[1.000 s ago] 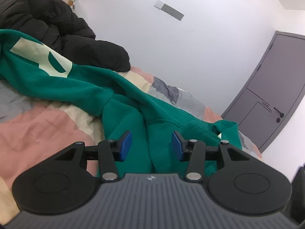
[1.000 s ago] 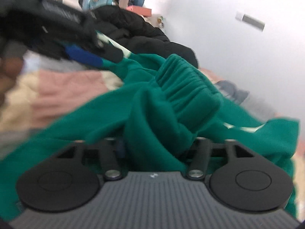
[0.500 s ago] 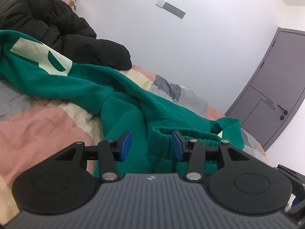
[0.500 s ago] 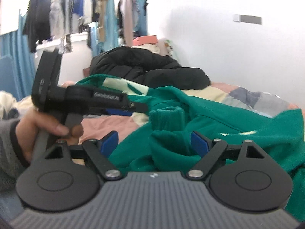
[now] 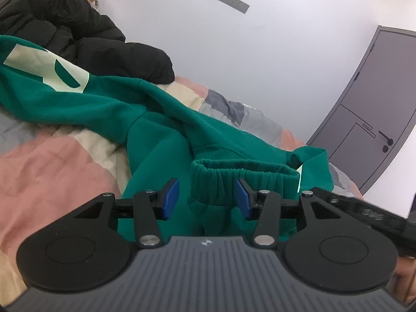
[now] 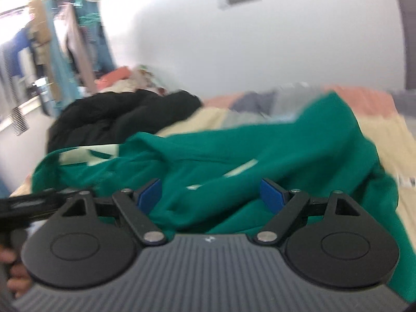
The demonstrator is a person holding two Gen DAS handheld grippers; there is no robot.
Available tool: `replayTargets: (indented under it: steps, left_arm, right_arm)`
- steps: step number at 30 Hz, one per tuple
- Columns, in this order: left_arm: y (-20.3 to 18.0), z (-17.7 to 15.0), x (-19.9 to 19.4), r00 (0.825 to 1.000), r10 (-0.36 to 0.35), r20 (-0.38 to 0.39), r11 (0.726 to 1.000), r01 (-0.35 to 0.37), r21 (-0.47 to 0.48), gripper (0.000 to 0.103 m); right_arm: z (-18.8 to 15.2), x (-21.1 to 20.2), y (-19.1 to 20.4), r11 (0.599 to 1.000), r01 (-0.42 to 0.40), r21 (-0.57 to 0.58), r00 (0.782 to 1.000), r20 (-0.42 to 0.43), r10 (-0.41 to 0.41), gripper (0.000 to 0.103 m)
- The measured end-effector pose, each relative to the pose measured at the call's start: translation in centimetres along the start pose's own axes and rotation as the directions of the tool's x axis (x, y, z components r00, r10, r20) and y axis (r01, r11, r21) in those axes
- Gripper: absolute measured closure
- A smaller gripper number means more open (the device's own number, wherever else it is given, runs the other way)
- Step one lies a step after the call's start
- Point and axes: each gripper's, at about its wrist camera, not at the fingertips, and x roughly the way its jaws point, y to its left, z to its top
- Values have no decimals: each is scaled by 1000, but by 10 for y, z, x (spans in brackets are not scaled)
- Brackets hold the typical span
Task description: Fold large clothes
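Observation:
A large green sweatshirt (image 5: 109,104) with a pale print lies rumpled across the bed. Its ribbed cuff (image 5: 241,182) rests on the green cloth just ahead of my left gripper (image 5: 208,197), which is open and empty with the cuff between and just beyond its blue pads (image 5: 171,197). In the blurred right wrist view the sweatshirt (image 6: 260,161) fills the middle. My right gripper (image 6: 212,195) is wide open and empty above it. The right gripper's body also shows at the right edge of the left wrist view (image 5: 364,210).
The bed has a pink, cream and grey patchwork cover (image 5: 52,166). A black puffer jacket (image 5: 78,33) is heaped at the far side against the white wall. A grey door (image 5: 369,119) stands to the right. Hanging clothes (image 6: 65,59) show at far left.
My right gripper opened and let go of the sleeve cuff, which now lies on the sweatshirt before my left gripper. The right gripper then swung to the right. The left gripper stayed put.

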Motion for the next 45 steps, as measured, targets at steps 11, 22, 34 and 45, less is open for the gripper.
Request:
replayTargets:
  steps: [11, 22, 34, 45]
  left_arm:
    - [5, 4, -3, 1000, 12, 25, 1000, -12, -8, 50]
    - [18, 23, -29, 993, -28, 112, 995, 38, -93, 50]
    - [-11, 0, -10, 995, -105, 1, 994, 104, 28, 50]
    - [-21, -28, 28, 974, 10, -228, 994, 16, 112, 51]
  right_arm:
    - [-40, 19, 67, 957, -115, -267, 993, -64, 101, 35]
    - [-55, 7, 102, 893, -254, -373, 967, -117, 226, 38]
    - [-17, -15, 31, 999, -42, -23, 999, -6, 42, 36]
    - [-24, 4, -68, 852, 176, 493, 984, -56, -170, 37]
